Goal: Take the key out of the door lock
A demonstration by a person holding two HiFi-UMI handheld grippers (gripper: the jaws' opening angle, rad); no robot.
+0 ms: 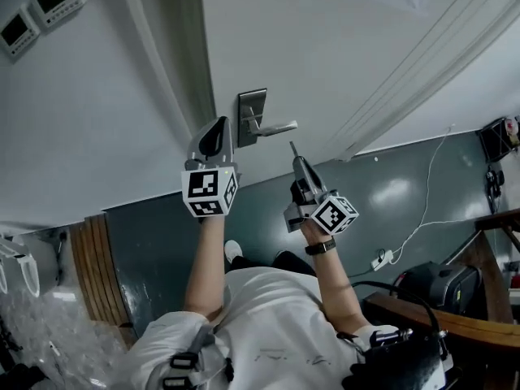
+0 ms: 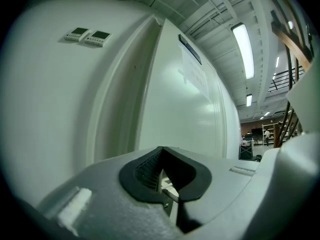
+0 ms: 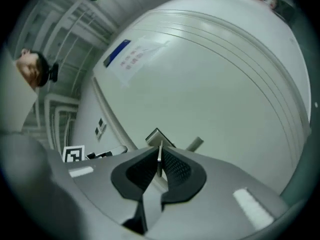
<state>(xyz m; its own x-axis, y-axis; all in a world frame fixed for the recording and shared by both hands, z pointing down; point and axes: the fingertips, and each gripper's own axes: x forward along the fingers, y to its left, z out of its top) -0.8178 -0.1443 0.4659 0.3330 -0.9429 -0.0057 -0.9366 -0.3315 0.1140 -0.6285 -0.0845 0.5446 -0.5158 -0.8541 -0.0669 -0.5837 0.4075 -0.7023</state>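
The white door (image 1: 325, 47) fills the view, with its lock plate (image 1: 250, 104) and lever handle (image 1: 276, 127) between the two grippers. The left gripper (image 1: 216, 130) is clenched on nothing, just beside the plate. The right gripper (image 1: 297, 161) pinches the key (image 3: 159, 156) edge-on, apart from the lock. The removal looks done; what remains is to carry the key away without loosening the grip.

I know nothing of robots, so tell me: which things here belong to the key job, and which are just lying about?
Job:
- key, gripped in the right gripper
- lock plate with handle
- door
- left gripper, shut, by the lock plate

Lying about:
- wall panels
- power strip
- black bag
- door notice
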